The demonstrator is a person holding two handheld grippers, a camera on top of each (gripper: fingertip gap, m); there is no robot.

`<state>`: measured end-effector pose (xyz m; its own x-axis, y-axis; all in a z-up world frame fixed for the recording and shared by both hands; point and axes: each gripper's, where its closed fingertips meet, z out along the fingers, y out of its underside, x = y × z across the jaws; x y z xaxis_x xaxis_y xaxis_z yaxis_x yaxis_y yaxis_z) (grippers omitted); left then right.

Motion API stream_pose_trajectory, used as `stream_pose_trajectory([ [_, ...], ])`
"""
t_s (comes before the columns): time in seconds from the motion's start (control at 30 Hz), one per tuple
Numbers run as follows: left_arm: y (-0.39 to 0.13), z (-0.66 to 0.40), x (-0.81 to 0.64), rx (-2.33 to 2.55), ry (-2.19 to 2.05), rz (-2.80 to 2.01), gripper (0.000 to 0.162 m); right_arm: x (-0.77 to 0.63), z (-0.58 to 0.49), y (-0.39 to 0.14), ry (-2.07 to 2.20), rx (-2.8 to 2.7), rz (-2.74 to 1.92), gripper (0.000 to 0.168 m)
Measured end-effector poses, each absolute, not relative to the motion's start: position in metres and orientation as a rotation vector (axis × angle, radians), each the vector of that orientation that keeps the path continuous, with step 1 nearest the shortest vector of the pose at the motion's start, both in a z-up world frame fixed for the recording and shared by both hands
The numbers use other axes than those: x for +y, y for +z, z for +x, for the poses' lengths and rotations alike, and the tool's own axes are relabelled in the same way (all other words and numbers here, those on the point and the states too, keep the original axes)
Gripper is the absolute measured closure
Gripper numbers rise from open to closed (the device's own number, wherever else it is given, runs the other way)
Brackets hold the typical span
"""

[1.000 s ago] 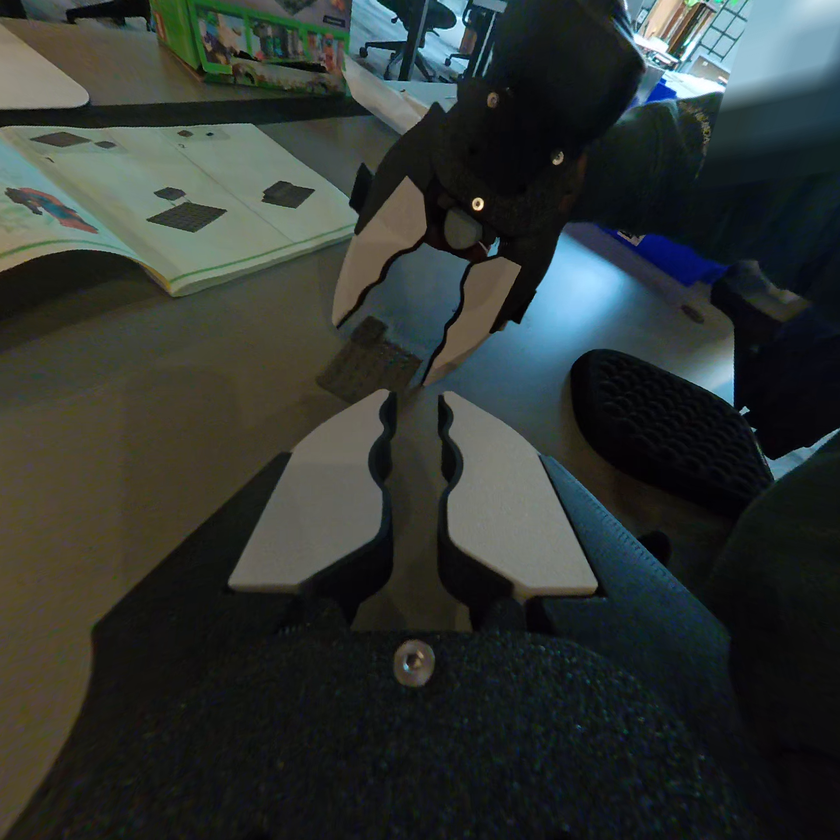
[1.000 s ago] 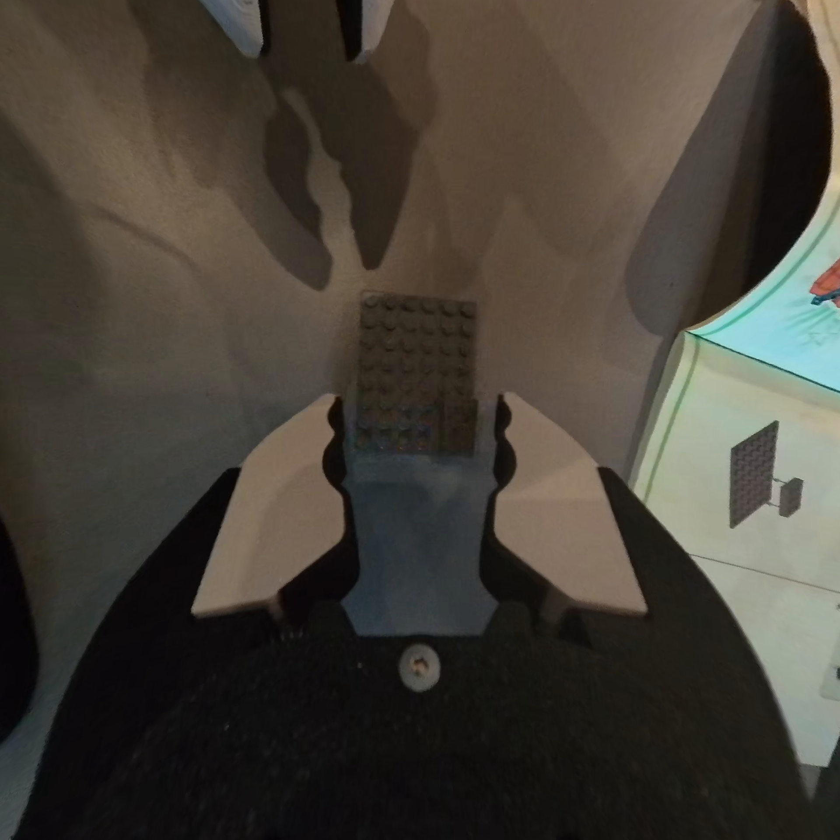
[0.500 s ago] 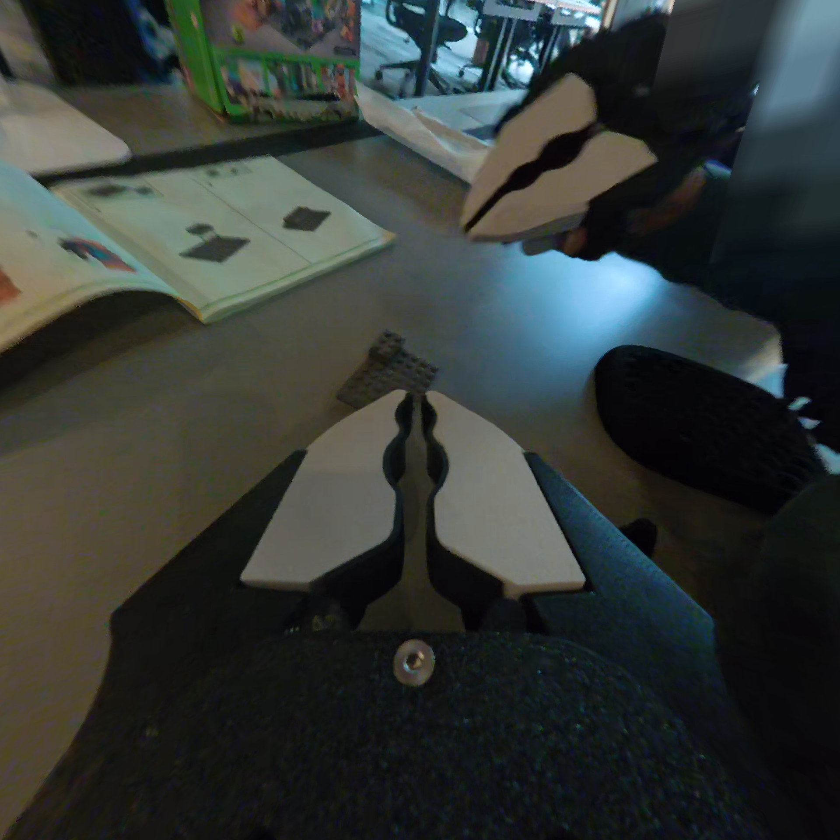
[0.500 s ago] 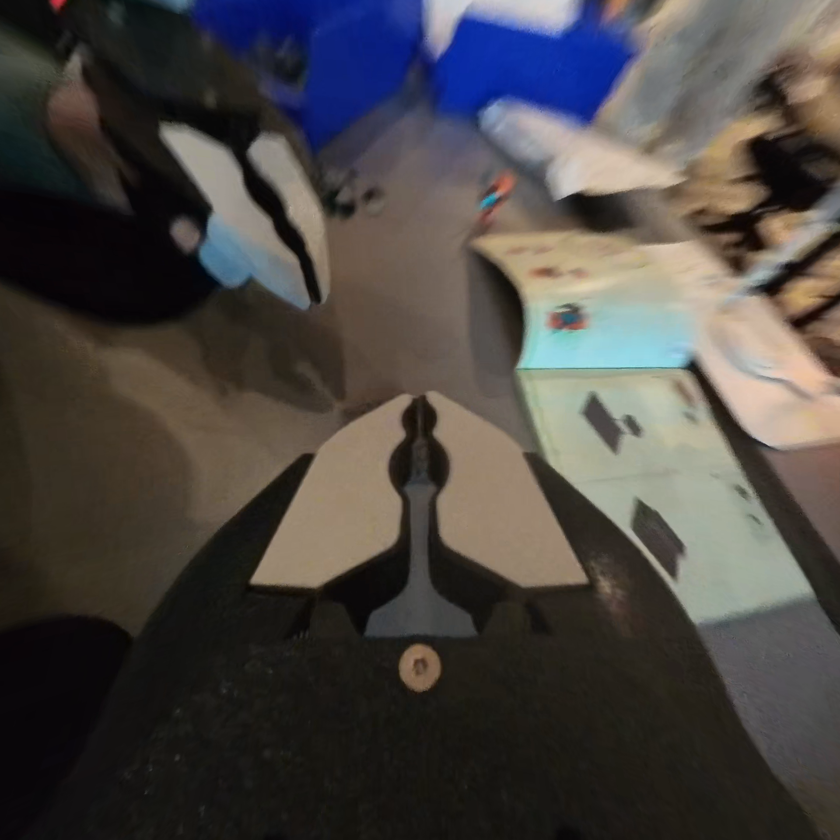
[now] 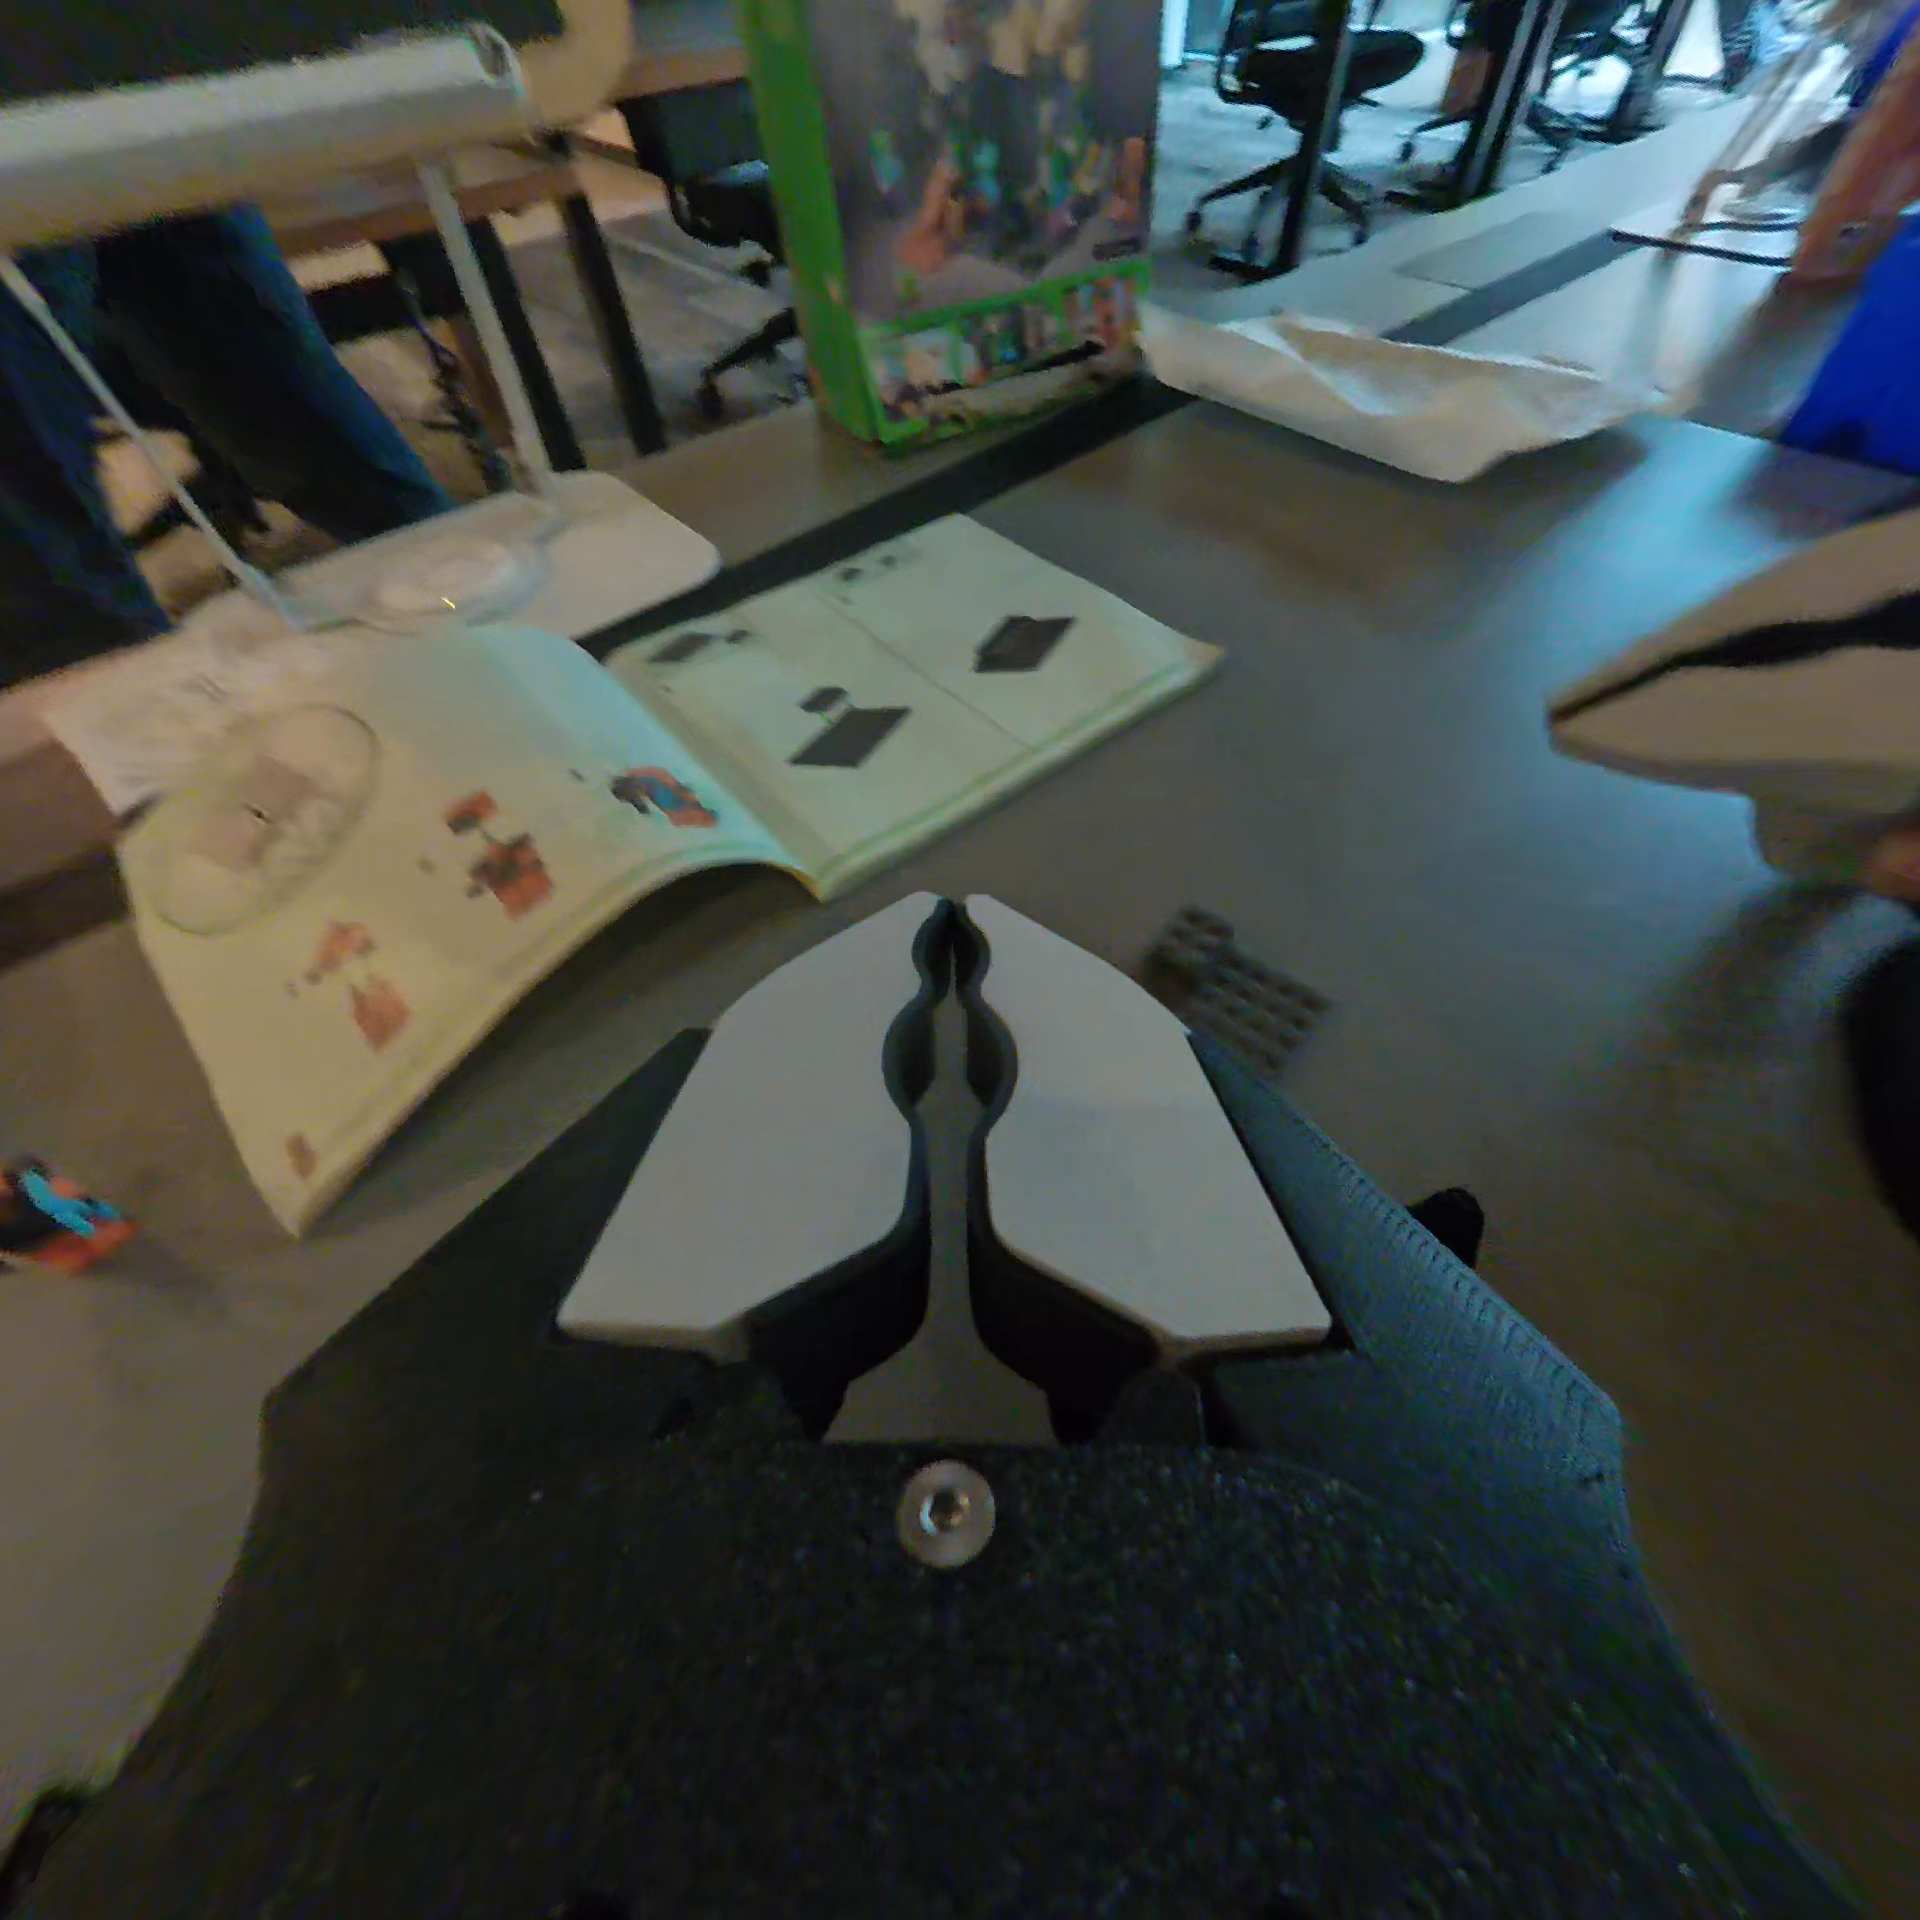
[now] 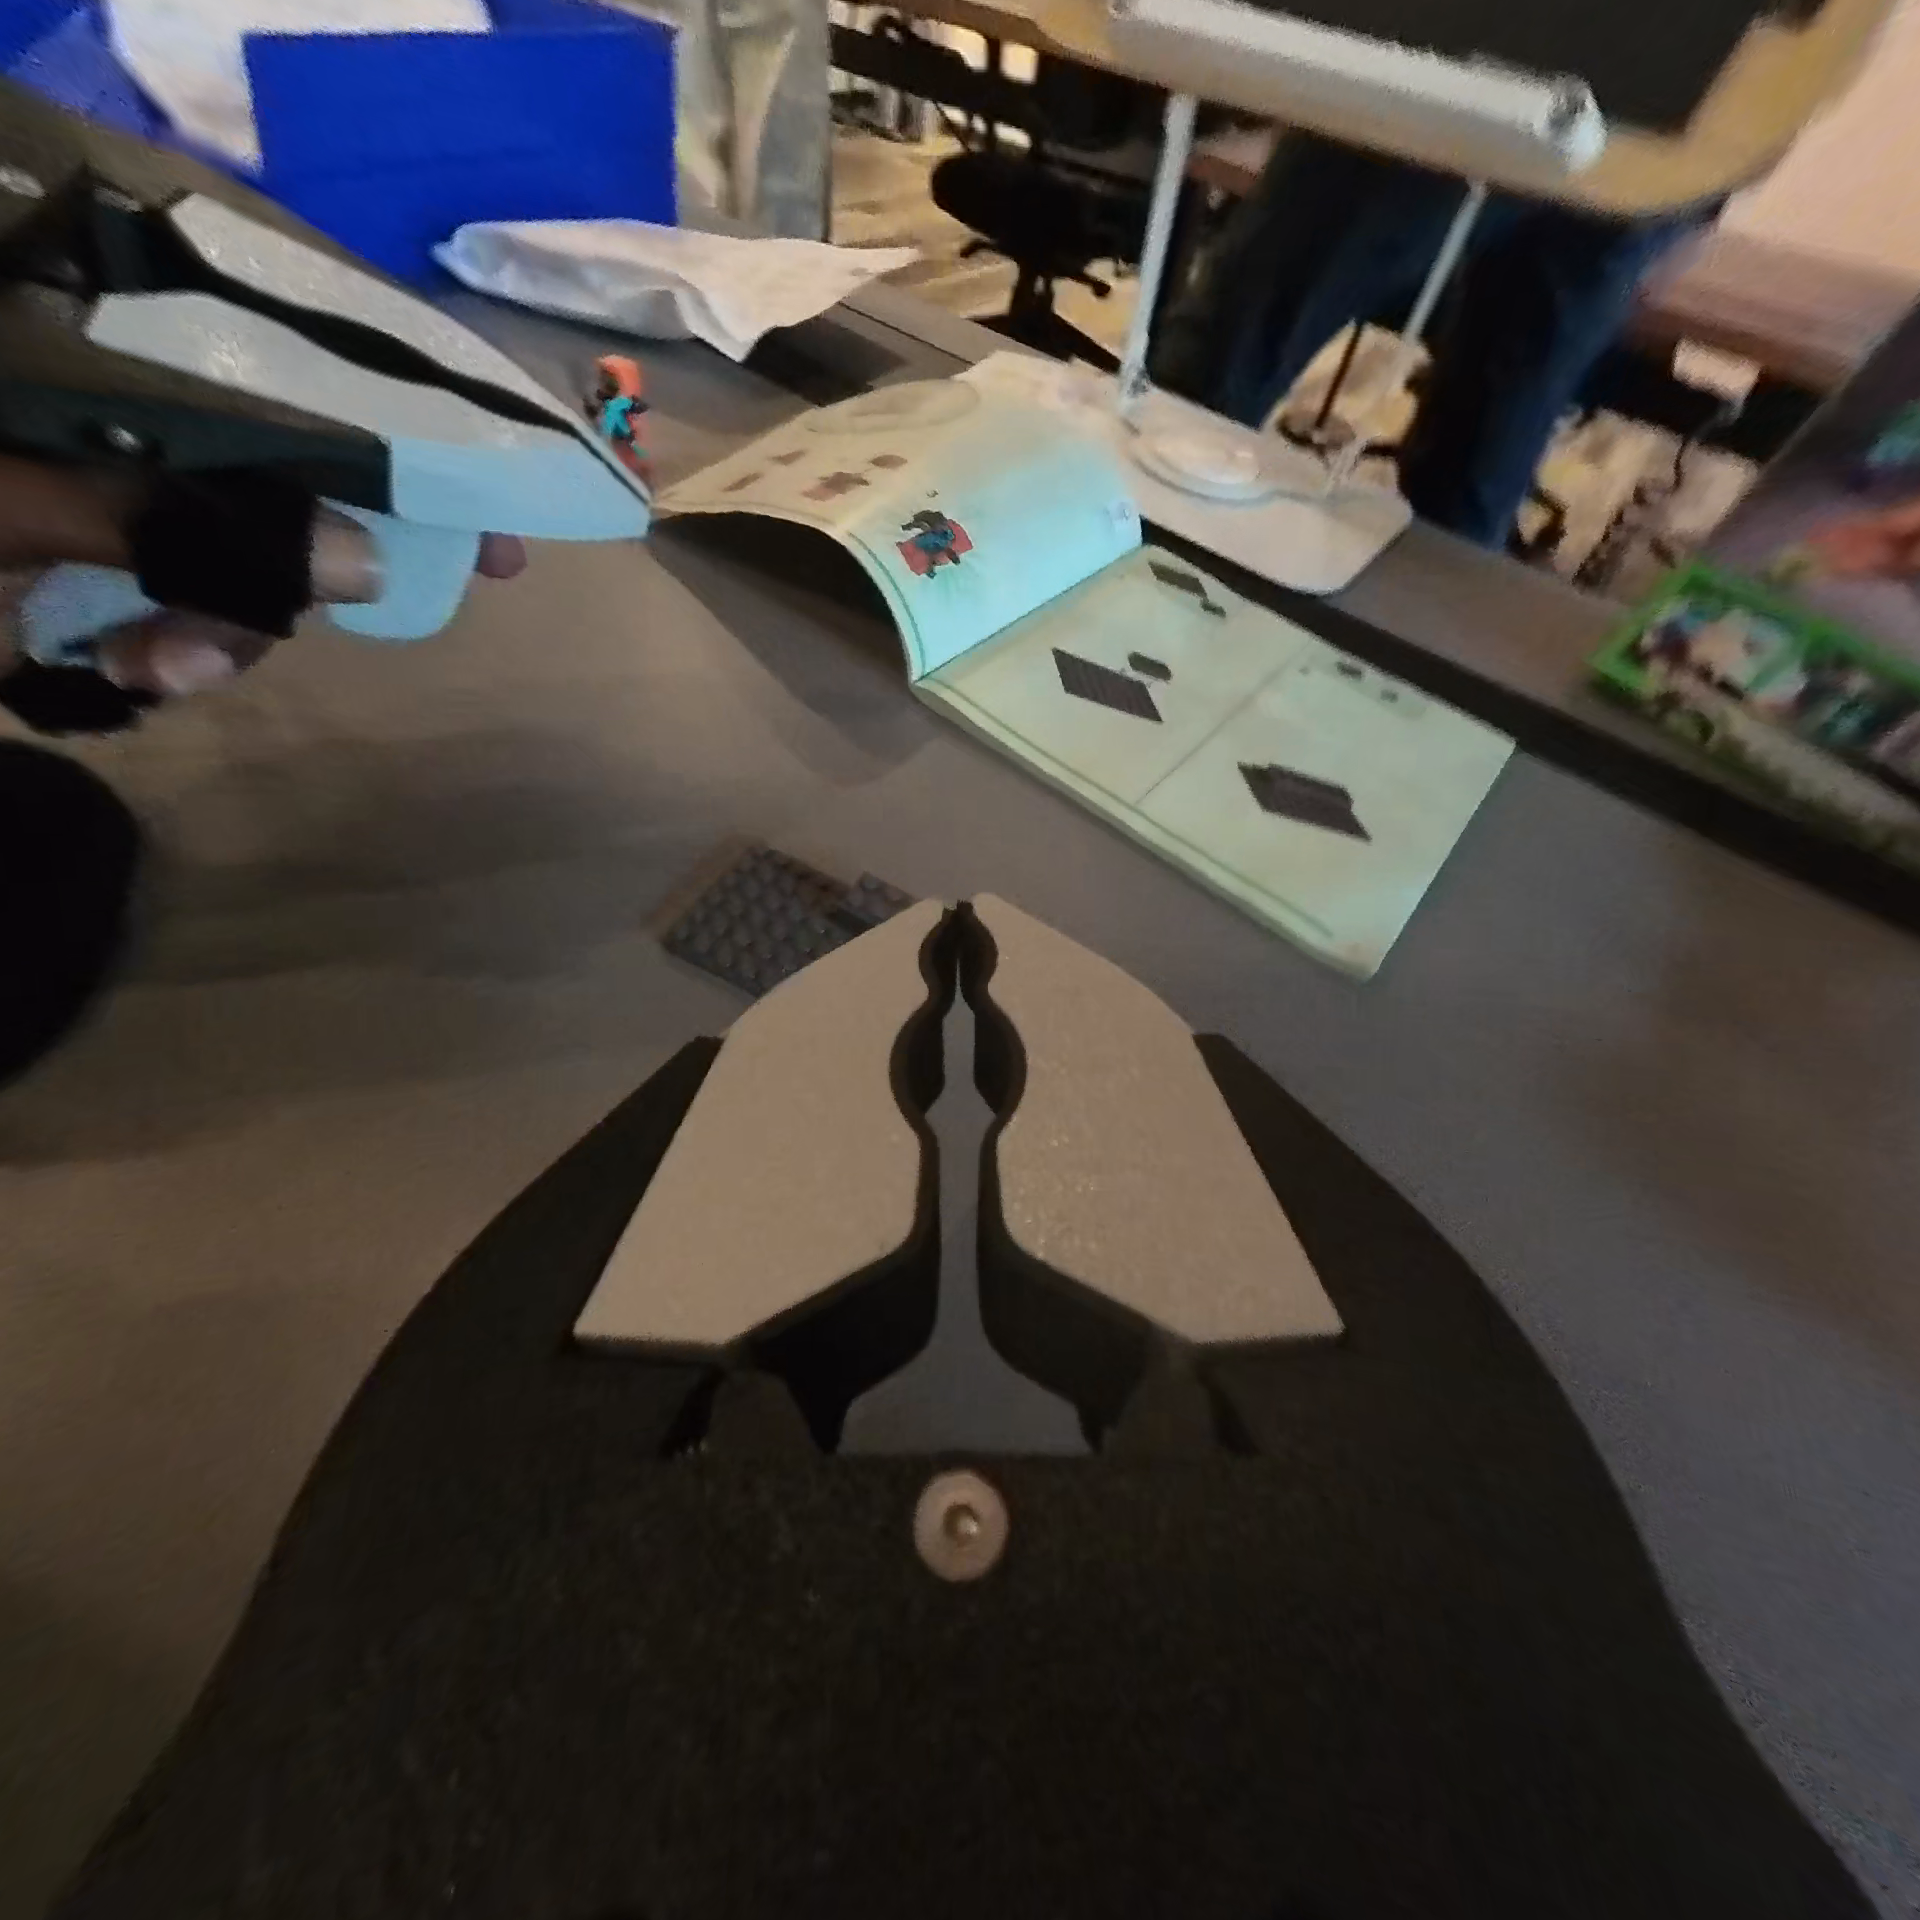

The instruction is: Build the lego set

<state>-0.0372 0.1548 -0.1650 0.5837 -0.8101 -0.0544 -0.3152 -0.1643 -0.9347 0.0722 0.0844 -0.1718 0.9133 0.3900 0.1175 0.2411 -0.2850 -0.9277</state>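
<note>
A dark grey studded plate (image 5: 1236,992) lies flat on the grey table, with a small grey brick on one corner (image 6: 878,891). In the right wrist view the plate (image 6: 758,920) sits just ahead and left of my right gripper (image 6: 958,911), which is shut and empty above the table. My left gripper (image 5: 951,909) is shut and empty; the plate lies to its right. The right gripper also shows at the right edge of the left wrist view (image 5: 1558,717). The left gripper shows at upper left of the right wrist view (image 6: 634,488).
An open instruction booklet (image 5: 644,748) lies left of the plate; it also shows in the right wrist view (image 6: 1195,707). A green set box (image 5: 966,208), a white bag (image 5: 1382,395), a white lamp base (image 6: 1268,499) and a small colourful figure (image 5: 52,1226) stand around. Spacing between my two grippers at the tips: around 15 cm. My right tips are roughly 9 cm from the dark grey studded plate (image 5: 1236,992).
Both grippers have closed and pulled back from the plate. The right gripper rose from over the plate. The left gripper swung left, so the plate now lies to its right.
</note>
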Motion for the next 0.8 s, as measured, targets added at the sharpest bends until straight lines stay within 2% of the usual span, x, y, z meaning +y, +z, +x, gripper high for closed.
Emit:
stream_pose_trajectory([
  [0.23,-0.181,-0.037,0.162,0.9,-0.597,-1.739,0.162,0.111,0.11,-0.165,0.099,-0.407,-1.899,0.168],
  [0.47,-0.183,-0.039,0.157,0.923,-0.623,-1.725,0.162,0.215,0.154,-0.147,0.068,-0.333,-1.899,0.168],
  [0.8,-0.191,-0.048,0.167,0.89,-0.614,-1.776,0.162,0.324,0.165,-0.215,0.072,-0.205,-2.128,0.168],
])
